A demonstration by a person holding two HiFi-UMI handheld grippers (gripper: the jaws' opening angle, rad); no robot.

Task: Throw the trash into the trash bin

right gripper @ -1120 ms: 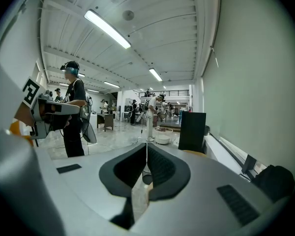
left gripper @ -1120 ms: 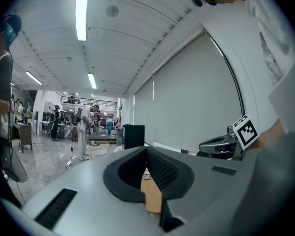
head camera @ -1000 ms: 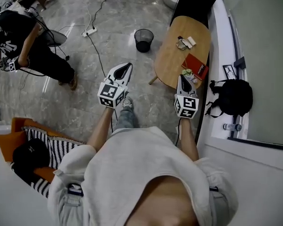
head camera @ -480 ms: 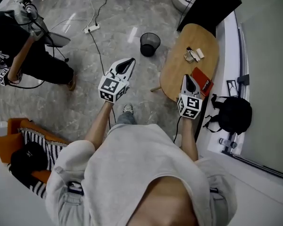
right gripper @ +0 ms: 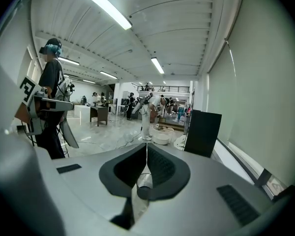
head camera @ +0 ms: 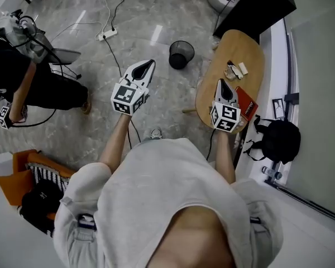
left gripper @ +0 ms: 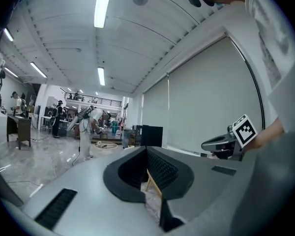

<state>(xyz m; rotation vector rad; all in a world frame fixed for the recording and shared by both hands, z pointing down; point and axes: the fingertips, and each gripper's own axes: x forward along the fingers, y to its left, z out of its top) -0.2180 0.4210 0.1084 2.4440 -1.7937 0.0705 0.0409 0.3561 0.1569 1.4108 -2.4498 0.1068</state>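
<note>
The left claw is closed on a crinkly wrapper; right claw closed on a pale scrap; both seem light, flimsy; pinch mid-fold.

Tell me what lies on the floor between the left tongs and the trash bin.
Only bare marble floor; the head view shows nothing between the left tongs and the trash bin.
</note>
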